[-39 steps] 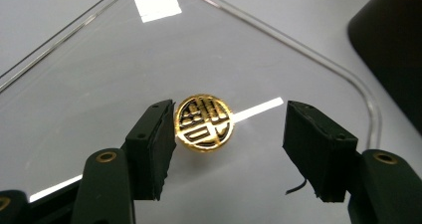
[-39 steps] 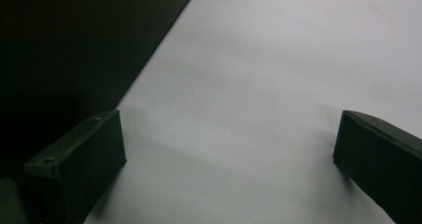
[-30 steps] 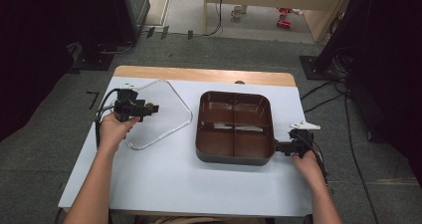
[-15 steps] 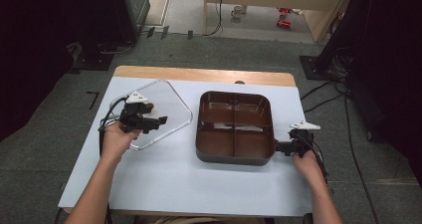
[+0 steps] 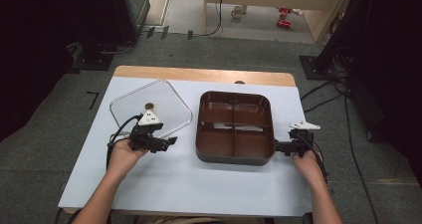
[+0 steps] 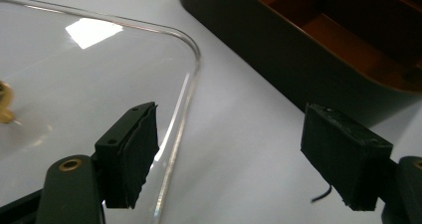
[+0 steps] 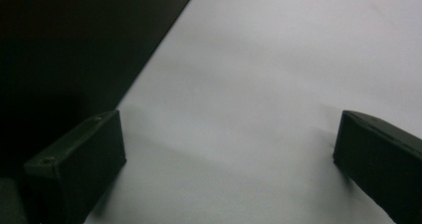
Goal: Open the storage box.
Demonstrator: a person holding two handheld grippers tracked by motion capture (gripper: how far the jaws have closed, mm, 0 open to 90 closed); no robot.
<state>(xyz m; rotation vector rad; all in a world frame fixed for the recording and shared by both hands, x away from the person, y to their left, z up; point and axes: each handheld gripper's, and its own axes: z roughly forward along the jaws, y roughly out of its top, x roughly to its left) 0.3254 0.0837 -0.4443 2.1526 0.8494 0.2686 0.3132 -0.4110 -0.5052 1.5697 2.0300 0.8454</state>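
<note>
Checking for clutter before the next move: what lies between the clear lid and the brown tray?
Just bare white table: in the high view the clear lid and the brown tray lie apart; the left gripper view shows the same bare strip.

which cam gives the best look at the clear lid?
High view: the whole clear lid lies flat on the table, left of the brown tray. The left gripper view gives one rounded corner and edge up close, by the open left claw. The right gripper view faces the tray wall and table.
</note>
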